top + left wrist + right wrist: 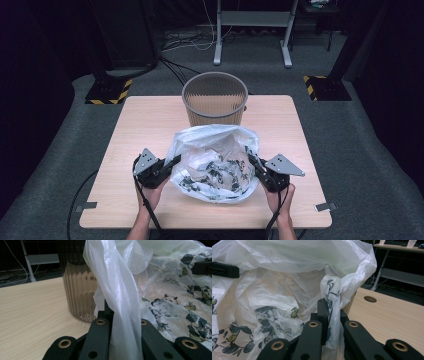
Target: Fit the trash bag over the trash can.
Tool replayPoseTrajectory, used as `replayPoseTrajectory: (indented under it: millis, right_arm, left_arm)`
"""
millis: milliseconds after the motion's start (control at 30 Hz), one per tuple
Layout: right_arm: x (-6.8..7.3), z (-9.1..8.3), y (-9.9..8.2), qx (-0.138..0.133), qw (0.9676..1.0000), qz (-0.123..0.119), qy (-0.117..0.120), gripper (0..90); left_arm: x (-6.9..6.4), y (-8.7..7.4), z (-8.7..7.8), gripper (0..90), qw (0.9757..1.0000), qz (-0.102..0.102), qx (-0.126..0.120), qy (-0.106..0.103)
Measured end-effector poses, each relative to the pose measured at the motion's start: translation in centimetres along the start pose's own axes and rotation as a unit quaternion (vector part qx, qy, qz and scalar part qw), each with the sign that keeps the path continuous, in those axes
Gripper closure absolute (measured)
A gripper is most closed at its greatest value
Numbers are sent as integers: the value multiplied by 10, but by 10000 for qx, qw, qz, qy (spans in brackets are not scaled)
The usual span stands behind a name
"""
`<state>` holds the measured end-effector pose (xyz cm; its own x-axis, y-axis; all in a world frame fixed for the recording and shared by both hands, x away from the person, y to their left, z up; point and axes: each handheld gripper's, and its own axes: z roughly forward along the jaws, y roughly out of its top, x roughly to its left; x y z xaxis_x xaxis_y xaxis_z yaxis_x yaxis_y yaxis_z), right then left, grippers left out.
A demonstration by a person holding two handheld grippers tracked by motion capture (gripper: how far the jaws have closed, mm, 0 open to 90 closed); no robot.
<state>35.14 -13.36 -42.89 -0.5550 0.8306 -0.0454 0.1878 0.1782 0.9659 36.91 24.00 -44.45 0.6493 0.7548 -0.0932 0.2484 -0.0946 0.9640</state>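
Nearest the camera in the high view, the person's forearms came in over the near edge of the table [125, 125], each hand carrying a gripper. On the left, the left gripper [167, 165] had its fingers [100, 330] pinched tight on the left edge of the plastic bag [215, 160], a twisted fold of thin film rising between them in the left gripper view. The bag lay in the middle of the near half of the table, white and see-through, with a dark leafy print along its near side, its mouth pulled open between the two grippers. Just beyond it, at the far middle of the table, stood the wastebasket [215, 100], upright and bare of any liner, touching or nearly touching the bag's far edge. On the right, the right gripper [253, 162] likewise had its fingers [322, 312] closed on the right edge of the bag.

By the look of it, the work was at an early stage: both rims were gripped and the mouth spread, but the bag had not yet been lifted over the wastebasket, lowered inside, or folded over its rim.
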Motion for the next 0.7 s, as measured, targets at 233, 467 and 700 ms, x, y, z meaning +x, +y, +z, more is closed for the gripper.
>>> replayPoseTrajectory:
  millis: [233, 467, 700]
  right_arm:
    - [1, 1, 5, -14, 10000, -64, -42, 889]
    - [-2, 1, 8, -74, 9999, -50, -52, 890]
    - [-4, 2, 10, -132, 9999, -26, -67, 890]
  left_arm:
    - [1, 4, 0, 875, 10000, 79, -15, -20]
    - [2, 6, 0, 875, 10000, 69, -62, -8]
    - [2, 9, 0, 875, 9999, 147, -79, -18]
